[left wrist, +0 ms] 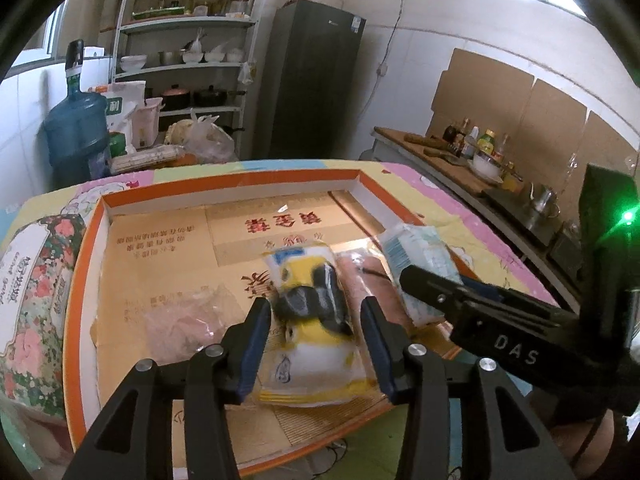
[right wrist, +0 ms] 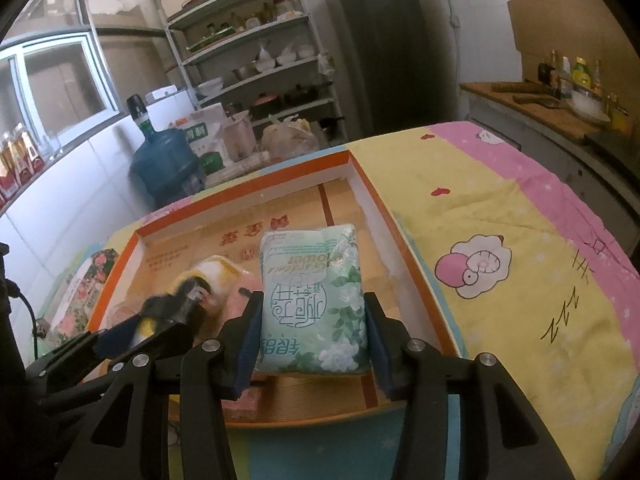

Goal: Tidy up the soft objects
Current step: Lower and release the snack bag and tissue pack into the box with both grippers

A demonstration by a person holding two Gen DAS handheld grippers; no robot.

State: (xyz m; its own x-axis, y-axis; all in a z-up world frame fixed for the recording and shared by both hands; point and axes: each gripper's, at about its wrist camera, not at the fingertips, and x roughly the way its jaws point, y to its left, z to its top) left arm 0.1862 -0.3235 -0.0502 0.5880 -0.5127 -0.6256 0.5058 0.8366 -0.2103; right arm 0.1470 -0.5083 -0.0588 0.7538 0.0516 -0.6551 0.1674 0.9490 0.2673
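An orange-rimmed cardboard tray (left wrist: pixel 86 248) lies on the table. My left gripper (left wrist: pixel 316 320) is shut on a yellow and white packet (left wrist: pixel 312 320) with a dark print, low over the tray floor. My right gripper (right wrist: pixel 310 320) is shut on a pale green tissue pack (right wrist: pixel 314 300) above the tray's right side; the pack also shows in the left wrist view (left wrist: pixel 420 264). A pink packet (left wrist: pixel 372 288) lies between the two packs. A clear bag (left wrist: pixel 188 320) lies in the tray to the left.
A floral tissue pack (left wrist: pixel 36 300) lies outside the tray's left rim. The table wears a pink and yellow cartoon cloth (right wrist: pixel 500 240). A counter with bottles (left wrist: pixel 480 148) stands at right; shelves (left wrist: pixel 188 60), a fridge (left wrist: pixel 316 80) and a water jug (left wrist: pixel 76 128) stand behind.
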